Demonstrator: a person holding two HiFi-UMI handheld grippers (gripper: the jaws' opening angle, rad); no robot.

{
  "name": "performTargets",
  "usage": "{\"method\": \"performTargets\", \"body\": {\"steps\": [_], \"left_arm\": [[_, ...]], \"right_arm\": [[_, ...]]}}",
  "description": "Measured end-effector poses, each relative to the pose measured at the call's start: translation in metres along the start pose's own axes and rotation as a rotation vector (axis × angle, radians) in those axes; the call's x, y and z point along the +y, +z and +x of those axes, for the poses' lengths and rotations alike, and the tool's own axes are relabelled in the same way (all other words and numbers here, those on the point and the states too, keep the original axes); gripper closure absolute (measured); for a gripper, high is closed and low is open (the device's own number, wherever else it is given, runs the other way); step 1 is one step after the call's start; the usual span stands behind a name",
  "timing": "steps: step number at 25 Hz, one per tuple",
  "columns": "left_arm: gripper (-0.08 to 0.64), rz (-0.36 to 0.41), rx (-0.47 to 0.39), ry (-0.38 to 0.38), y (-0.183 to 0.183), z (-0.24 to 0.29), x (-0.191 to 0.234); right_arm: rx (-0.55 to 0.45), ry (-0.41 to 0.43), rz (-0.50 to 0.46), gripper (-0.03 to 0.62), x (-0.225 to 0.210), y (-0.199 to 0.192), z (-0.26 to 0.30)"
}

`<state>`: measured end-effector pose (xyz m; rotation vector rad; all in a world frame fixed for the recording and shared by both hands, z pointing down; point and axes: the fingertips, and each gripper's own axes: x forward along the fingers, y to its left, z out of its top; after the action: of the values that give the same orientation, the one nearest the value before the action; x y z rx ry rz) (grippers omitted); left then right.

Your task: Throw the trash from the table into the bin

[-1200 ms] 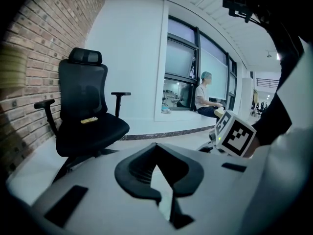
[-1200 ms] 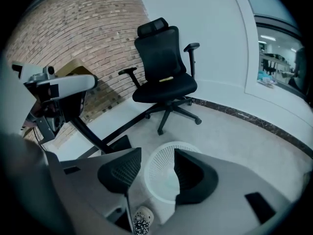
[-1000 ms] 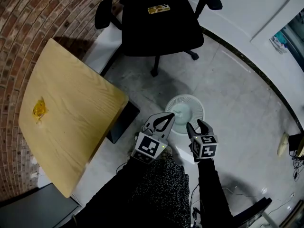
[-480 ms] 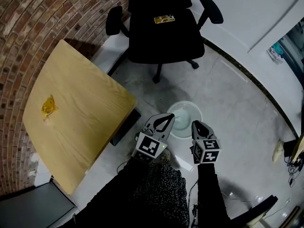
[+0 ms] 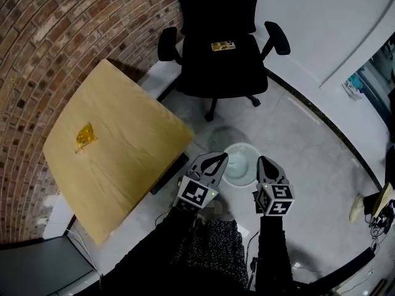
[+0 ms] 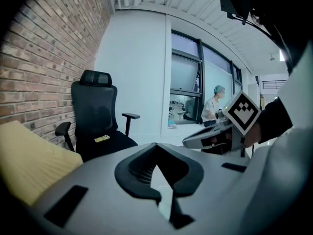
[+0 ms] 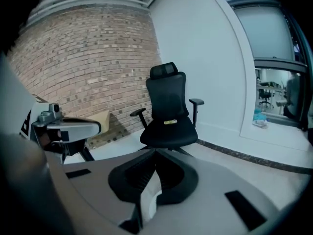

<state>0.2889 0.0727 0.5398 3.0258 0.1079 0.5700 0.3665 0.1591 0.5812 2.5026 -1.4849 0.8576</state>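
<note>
Trash (image 5: 85, 135) lies on the table (image 5: 136, 142), well left of both grippers. Left gripper (image 5: 221, 157) is closed and empty; right gripper (image 5: 263, 160) has just closed, empty, near the bin (image 5: 250, 149).

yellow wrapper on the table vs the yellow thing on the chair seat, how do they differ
The yellow wrapper looks crumpled and irregular; the yellow thing looks flat and rectangular. The yellow wrapper lies on the wooden table; the yellow thing lies on the black chair seat. Both are small and yellow.
</note>
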Motion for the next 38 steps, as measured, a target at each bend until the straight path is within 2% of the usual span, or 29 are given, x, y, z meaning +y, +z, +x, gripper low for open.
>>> {"method": "performTargets", "body": {"steps": [7, 11, 20, 29, 38], "left_arm": [[0.555, 0.014, -0.057, 0.045, 0.049, -0.023, 0.010], [0.555, 0.022, -0.086, 0.079, 0.073, -0.037, 0.021], [0.555, 0.021, -0.132, 0.177, 0.099, -0.076, 0.048], [0.555, -0.012, -0.180, 0.336, 0.112, -0.131, 0.092], [0.555, -0.034, -0.176, 0.542, 0.101, -0.219, 0.141]], "right_arm": [[-0.110, -0.019, -0.049, 0.581, 0.021, 0.064, -0.029], [-0.164, -0.003, -0.077, 0.581, 0.040, 0.098, -0.041], [-0.268, 0.045, -0.104, 0.581, 0.074, 0.160, -0.048], [-0.279, 0.185, -0.178, 0.581, 0.136, 0.189, -0.027], [-0.288, 0.367, -0.252, 0.581, 0.228, 0.204, -0.005]]}}
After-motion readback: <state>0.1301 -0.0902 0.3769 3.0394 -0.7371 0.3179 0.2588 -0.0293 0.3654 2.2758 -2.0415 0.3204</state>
